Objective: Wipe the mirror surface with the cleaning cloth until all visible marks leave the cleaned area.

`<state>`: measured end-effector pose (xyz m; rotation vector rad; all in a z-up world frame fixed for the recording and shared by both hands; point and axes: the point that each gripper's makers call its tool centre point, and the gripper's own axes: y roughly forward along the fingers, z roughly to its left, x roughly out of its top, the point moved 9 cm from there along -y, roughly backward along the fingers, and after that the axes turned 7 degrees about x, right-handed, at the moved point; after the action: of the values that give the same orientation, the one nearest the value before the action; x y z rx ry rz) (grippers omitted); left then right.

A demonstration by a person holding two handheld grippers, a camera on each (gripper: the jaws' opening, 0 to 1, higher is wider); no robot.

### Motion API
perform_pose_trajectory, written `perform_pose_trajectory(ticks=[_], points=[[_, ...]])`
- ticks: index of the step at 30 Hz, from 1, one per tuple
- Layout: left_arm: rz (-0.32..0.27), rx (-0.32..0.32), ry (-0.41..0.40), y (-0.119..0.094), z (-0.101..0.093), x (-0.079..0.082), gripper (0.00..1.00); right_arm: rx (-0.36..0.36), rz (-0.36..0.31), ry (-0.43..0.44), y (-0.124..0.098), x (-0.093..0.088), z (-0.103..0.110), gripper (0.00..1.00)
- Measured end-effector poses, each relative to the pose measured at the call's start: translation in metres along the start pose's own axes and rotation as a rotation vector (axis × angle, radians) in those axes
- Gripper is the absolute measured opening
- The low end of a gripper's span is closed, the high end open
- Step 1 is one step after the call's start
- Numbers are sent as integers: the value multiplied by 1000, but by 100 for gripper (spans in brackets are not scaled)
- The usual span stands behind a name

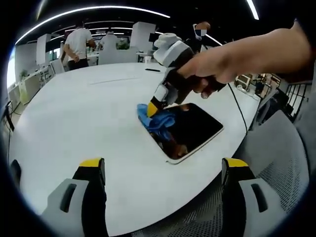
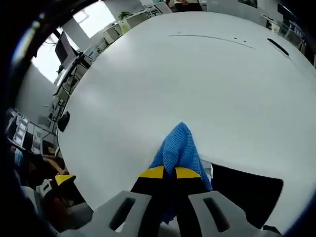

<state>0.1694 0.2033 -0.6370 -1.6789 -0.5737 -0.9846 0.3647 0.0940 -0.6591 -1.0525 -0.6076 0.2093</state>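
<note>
Now, in the left gripper view, the left gripper (image 1: pixel 163 170) hangs above the near edge of the white table (image 1: pixel 74 113), its yellow-tipped jaws standing wide apart with nothing between them. Ahead of it, toward one o'clock, the mirror (image 1: pixel 195 129) lies flat on the table, a dark rounded rectangle in a pale frame. The blue cleaning cloth (image 1: pixel 157 120) sits bunched on the mirror's end at nine o'clock, spilling slightly over the frame. A person's hand (image 1: pixel 222 66) holds the right gripper (image 1: pixel 152 109), which reaches down from two o'clock with its yellow tip on the cloth. In the right gripper view, the right gripper (image 2: pixel 170 173) has its jaws pressed together on the cleaning cloth (image 2: pixel 178 148), which bulges out toward twelve o'clock over the table (image 2: pixel 197 84). The mirror (image 2: pixel 247 192) shows at four o'clock, touching the cloth.
</note>
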Motion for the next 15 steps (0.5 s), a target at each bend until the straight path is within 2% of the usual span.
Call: perform_pose_trajectory(ticks=[4, 7, 12, 15], points=[[-1, 0, -1, 1, 0, -1, 98, -32, 34, -71, 3, 3, 6, 0], [2, -2, -1, 1, 0, -1, 98, -37, 35, -77, 6, 4, 5, 0], [7, -5, 4, 1, 0, -2, 98, -36, 22, -79, -1, -2, 7, 0], [-7, -2, 6, 1, 0, -1, 99, -35, -18, -55, -4, -8, 8, 0]])
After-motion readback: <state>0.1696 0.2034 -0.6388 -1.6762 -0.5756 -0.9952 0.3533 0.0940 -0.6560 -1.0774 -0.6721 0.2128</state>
